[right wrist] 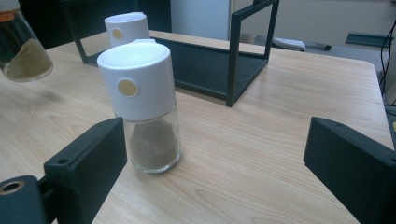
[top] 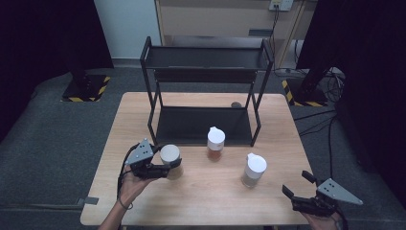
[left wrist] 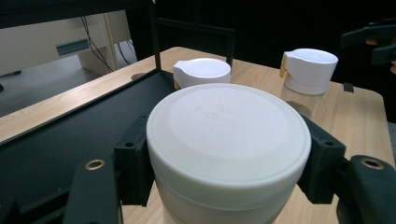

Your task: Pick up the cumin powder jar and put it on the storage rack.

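Left gripper clamped on the flat-lidded jar, lifted just off the table near its left front, just ahead of the rack. Nothing shelved yet, judging by the bare rack; two spice jars standing between rack and front edge. Right gripper spread wide, holding nothing, near the front right corner. Open path to the lower shelf; top shelf free too.

Jar: cream-white lid, tan powder in clear glass. Two further shakers: white caps with a yellow dot, orange-brown and grey-brown contents. Rack: matt black. Table: pale wood grain. Floor plates: black with yellow-black hazard stripes
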`<state>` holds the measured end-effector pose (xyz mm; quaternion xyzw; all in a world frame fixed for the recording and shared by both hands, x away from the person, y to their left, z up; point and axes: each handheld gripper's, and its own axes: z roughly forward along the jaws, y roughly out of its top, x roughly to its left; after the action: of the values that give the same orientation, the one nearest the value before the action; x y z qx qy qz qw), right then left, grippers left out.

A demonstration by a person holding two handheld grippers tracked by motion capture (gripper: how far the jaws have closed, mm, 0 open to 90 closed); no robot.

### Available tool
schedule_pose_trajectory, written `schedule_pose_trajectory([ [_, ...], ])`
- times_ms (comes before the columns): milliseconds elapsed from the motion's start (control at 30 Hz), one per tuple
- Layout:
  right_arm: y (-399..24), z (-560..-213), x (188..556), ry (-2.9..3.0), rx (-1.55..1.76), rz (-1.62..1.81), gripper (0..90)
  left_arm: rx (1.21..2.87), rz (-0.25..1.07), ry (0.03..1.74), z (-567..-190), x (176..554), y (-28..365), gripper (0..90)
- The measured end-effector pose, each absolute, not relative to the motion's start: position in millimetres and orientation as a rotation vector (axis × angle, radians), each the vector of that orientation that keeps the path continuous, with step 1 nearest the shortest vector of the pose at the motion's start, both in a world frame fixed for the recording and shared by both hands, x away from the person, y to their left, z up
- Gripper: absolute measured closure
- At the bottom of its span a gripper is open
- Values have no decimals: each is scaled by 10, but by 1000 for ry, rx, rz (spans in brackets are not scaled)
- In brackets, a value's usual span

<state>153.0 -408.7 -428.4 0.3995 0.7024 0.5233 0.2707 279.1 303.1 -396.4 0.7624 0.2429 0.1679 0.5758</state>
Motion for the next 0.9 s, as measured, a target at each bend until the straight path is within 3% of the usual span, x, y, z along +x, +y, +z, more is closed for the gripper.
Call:
schedule_pose_trajectory([
  [900,-4098,-4291,1531,1889,1079,1418,64,1714,485,676,-3750,3141,2826,330],
])
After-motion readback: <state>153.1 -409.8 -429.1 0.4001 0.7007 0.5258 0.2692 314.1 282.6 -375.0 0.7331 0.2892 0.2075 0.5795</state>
